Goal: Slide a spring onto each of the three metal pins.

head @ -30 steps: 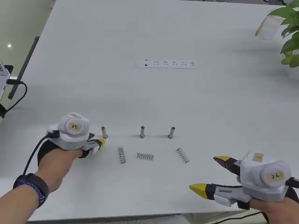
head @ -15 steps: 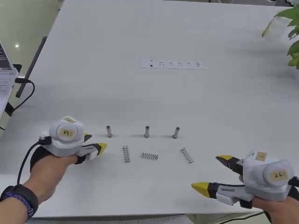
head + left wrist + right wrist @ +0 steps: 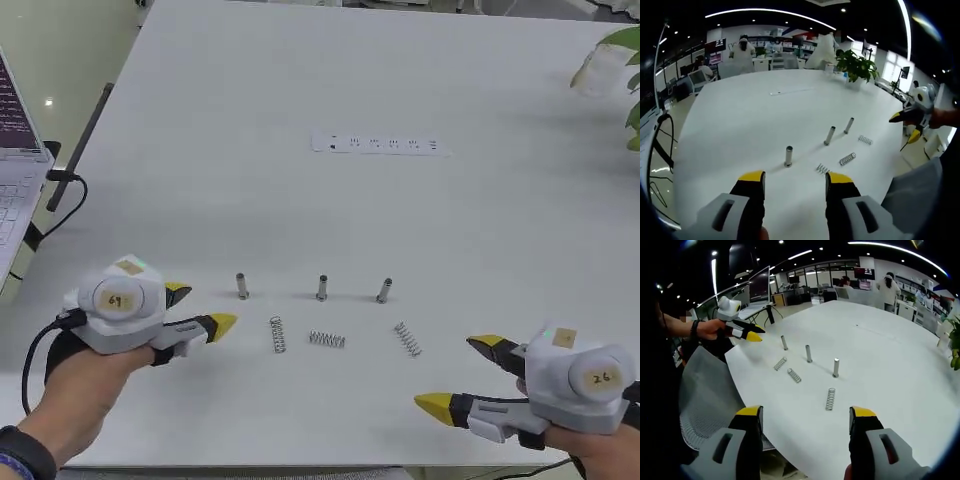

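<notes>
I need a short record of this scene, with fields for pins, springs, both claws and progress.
pins: three upright in a row on the table: left pin, middle pin, right pin
springs: three lying loose before them: left spring, middle spring, right spring
left claw: open, empty, left of the left pin
right claw: open, empty, right of the springs
progress: no spring on a pin yet

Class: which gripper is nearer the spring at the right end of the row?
Right. The right gripper sits just beside the right-end spring, toward the table's near edge; the left gripper is at the row's opposite end, past the middle spring and the left spring.
</notes>
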Tool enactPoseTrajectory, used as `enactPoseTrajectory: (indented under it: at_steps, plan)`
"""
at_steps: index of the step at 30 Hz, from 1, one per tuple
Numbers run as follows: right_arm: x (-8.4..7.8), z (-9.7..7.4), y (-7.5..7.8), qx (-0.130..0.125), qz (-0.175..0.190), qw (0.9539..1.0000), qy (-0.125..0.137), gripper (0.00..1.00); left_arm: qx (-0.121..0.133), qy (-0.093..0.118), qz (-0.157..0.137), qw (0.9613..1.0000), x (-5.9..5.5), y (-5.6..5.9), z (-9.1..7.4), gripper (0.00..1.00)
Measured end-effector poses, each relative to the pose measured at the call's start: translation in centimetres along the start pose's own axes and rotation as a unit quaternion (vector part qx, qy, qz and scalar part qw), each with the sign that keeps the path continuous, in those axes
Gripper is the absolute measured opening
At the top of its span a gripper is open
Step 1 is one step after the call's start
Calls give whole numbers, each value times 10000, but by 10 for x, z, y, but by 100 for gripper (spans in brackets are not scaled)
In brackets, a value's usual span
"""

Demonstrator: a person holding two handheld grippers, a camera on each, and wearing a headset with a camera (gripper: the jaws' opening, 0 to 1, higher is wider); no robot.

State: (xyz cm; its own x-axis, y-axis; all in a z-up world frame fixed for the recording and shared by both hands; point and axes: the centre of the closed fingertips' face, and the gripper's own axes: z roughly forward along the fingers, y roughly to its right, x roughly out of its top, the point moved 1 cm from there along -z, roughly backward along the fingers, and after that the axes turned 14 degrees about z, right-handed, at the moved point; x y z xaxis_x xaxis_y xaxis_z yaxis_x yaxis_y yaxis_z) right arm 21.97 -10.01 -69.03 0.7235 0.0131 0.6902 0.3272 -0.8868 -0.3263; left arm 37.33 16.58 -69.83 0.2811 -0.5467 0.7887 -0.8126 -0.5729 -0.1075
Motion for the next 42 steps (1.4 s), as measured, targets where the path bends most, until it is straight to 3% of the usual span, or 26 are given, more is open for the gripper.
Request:
enactPoseTrajectory:
  at_steps: [4,27,42]
  plan:
    - [1,1,0,8,0,10000,12,69,11,147,2,9999,4,3,-12,48]
    - [2,3,-1,45,34,10000,46,69,10,428,238,9988,22,10,-57,65]
    - [3,2,-1,51,29,10000,49,69,-25,428,218,9988,15,19,-70,71]
